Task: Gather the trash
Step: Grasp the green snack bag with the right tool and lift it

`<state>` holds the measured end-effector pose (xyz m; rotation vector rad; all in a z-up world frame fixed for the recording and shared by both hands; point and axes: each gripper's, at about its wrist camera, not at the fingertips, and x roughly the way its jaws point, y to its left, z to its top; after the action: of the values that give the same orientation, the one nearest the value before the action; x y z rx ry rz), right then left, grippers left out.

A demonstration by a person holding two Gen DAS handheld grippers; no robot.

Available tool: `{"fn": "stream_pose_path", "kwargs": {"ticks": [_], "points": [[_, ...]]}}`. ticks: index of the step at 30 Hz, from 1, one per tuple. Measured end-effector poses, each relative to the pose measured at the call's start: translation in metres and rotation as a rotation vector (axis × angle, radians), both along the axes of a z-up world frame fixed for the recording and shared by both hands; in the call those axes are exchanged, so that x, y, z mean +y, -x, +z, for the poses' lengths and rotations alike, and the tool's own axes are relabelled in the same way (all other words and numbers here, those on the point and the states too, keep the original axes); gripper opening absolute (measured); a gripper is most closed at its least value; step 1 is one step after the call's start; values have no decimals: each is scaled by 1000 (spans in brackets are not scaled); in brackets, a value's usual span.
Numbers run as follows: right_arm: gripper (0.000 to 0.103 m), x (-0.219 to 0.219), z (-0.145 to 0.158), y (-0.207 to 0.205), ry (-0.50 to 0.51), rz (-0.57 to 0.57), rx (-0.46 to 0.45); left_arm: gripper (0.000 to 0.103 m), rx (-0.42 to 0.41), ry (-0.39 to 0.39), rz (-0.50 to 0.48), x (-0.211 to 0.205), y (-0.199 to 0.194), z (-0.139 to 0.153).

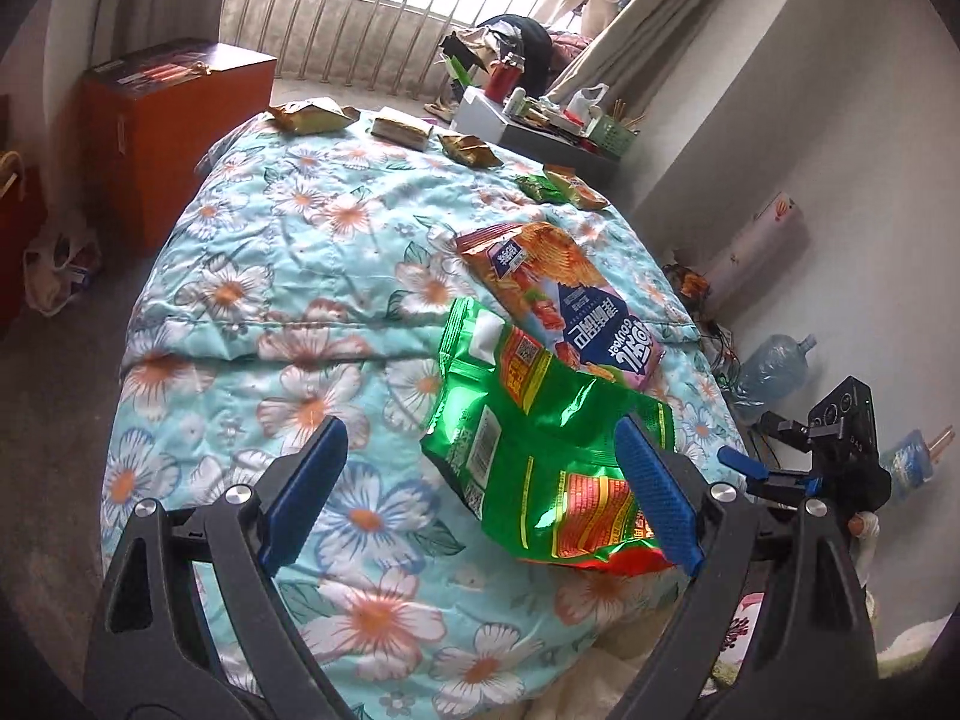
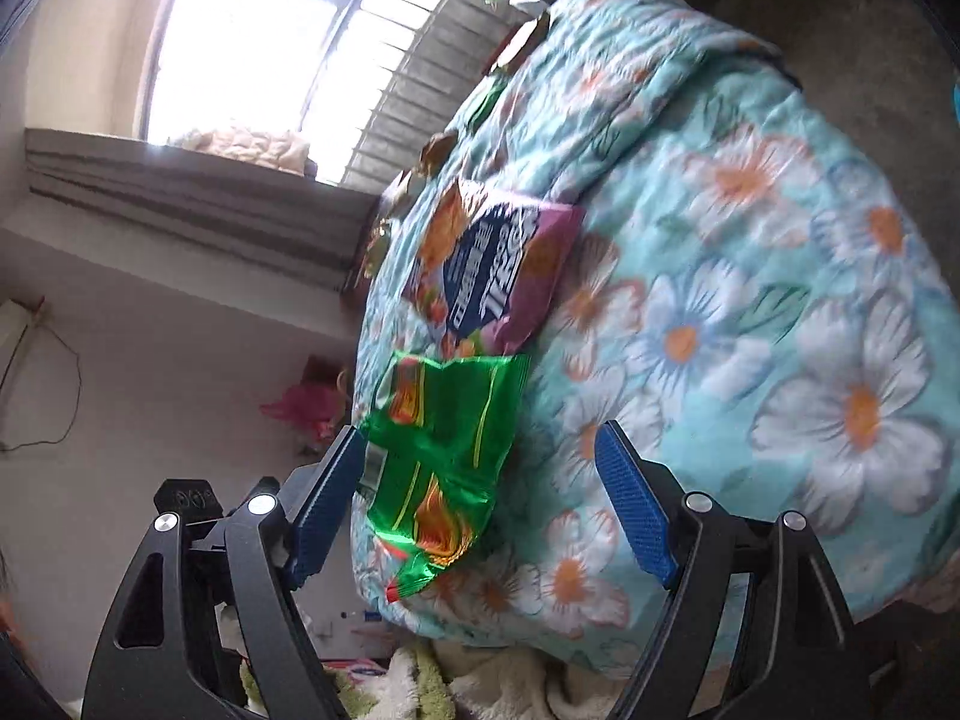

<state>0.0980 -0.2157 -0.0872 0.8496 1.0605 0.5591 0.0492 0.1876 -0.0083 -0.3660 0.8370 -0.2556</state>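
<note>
Bed: floral quilt (image 1: 288, 276) in pale blue with white and orange flowers, spread over the whole top
Green wrapper (image 1: 540, 456): crinkled foil snack bag, flat on the quilt near the bed's near edge, upper corner tucked against the purple bag
Purple bag (image 1: 564, 300): chip packet with blue panel, flat on the quilt just beyond the green wrapper, touching it
Far wrappers: gold packet (image 1: 309, 115), tan packet (image 1: 401, 129), another gold one (image 1: 471, 150), green-orange one (image 1: 561, 186), in a row along the far edge of the bed
Left gripper (image 1: 480, 492): fingers spread wide, nothing between the pads, green wrapper beyond the right finger (image 1: 657, 498)
Right gripper (image 2: 480, 498): fingers spread wide, green wrapper (image 2: 444, 456) seen between them, pads not pressing on it; seen also at the bedside in the left view
Surroundings: orange cabinet (image 1: 180, 120) left of the bed, barred window (image 1: 372, 12) behind, cluttered side table (image 1: 540, 126) at the far corner
</note>
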Motion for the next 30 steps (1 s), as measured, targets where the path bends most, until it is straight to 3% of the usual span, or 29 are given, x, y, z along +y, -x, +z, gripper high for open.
{"fn": "stream_pose_path", "kwargs": {"ticks": [4, 7, 8, 9, 11, 17, 20, 24, 25, 26, 30], "points": [[61, 51, -11, 6, 85, 83, 53, 86, -16, 16, -7, 5, 5, -4], [37, 70, -21, 7, 110, 110, 82, 86, -28, 11, -18, 4, 3, -4], [21, 73, -23, 8, 115, 119, 89, 86, -35, 10, -20, 4, 3, -3], [14, 74, -24, 9, 119, 127, 94, 86, -41, 15, -22, 4, 1, -2], [12, 69, -20, 10, 119, 147, 84, 86, -49, 32, -24, 4, -1, -2], [11, 35, 22, 23, 238, 313, -28, 86, -35, 76, -56, -2, -9, -12], [12, 3, 34, 13, 336, 302, -38, 86, -19, 87, -98, -14, -14, -18], [22, -32, 50, -14, 440, 142, -37, 86, -18, 98, -148, -33, -17, -22], [43, -39, 56, -18, 438, 79, -53, 86, -17, 100, -158, -37, -18, -23], [57, -47, 62, -18, 433, 3, -63, 86, -16, 101, -165, -41, -18, -24], [57, -74, 74, 3, 293, -183, -84, 86, -8, 108, -197, -50, -19, -27]]}}
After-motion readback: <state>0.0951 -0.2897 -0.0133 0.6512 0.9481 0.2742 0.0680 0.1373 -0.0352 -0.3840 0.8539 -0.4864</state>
